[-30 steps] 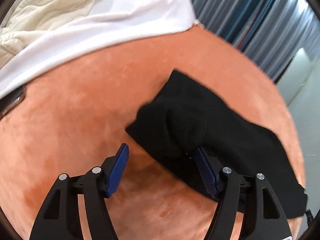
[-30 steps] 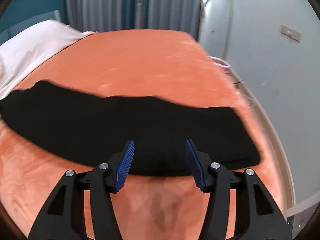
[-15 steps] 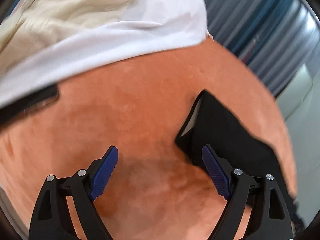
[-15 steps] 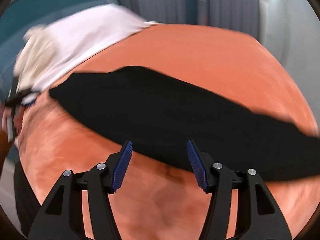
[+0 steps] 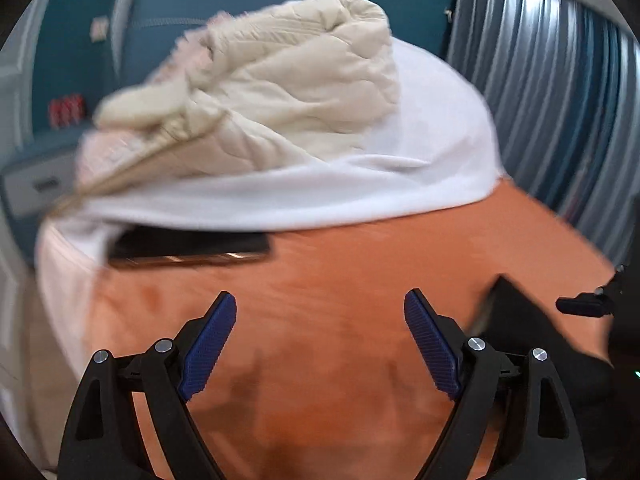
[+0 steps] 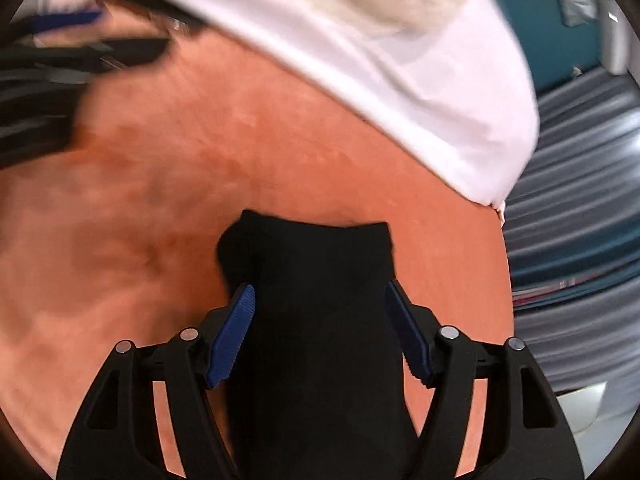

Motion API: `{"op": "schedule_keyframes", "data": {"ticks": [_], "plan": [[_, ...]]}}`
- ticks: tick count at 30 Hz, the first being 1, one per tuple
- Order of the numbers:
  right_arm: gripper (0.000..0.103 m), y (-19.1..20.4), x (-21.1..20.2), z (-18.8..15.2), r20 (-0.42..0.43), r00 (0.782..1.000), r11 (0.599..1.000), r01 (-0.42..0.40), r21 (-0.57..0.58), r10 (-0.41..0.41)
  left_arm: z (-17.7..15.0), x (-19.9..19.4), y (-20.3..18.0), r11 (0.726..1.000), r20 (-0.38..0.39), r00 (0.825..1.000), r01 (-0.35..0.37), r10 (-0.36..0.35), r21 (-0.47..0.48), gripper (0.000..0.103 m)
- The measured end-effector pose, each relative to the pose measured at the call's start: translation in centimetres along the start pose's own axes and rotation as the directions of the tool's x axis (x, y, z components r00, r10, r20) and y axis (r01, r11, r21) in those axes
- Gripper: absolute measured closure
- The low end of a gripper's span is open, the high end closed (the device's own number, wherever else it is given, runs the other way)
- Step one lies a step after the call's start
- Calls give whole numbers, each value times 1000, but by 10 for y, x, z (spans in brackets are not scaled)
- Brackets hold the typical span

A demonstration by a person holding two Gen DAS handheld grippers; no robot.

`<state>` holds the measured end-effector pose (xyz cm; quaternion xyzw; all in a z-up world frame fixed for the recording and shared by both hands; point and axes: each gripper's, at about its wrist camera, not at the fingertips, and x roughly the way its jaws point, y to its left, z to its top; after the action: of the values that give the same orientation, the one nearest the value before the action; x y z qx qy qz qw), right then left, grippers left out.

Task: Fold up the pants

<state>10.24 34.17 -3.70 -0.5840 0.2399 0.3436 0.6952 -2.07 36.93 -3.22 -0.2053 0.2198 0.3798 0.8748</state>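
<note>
Here, black pants (image 6: 316, 320), narrow folded strip, on orange bedcover (image 6: 200, 160)

Matt black cloth pants (image 6: 316, 320) lie on velvety orange bedcover (image 6: 200, 168) (slightly mottled).

Black pants (image 6: 316, 320) (folded narrow) on orange bedspread (image 6: 160, 200).

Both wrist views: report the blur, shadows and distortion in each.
Left wrist view: moderate motion blur, worst at the left edge and on the cream quilt; the left gripper stays sharp and casts a soft shadow on the orange sheet. Right wrist view: heavier smear, the curtains streaked, the black pants a detailless dark mass. Both: fisheye bowing with dark corners.
</note>
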Motion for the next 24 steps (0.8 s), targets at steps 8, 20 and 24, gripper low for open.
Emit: {"op": "schedule_keyframes", "data": {"ticks": [8,20,24], "plan": [[97,-115,-51,-50,200,978,721,-102,685,-52,2,-3,9,995,4,996,88,-87,-54,20],[7,-118,-73,-181,559,819,427,-555,714,129,0,1,3,996,1,997,78,-78,-49,20],[44,-127,-93,-229,566,815,438,-557,706,123,-4,-3,-18,994,7,995,102,-103,37,20]]}}
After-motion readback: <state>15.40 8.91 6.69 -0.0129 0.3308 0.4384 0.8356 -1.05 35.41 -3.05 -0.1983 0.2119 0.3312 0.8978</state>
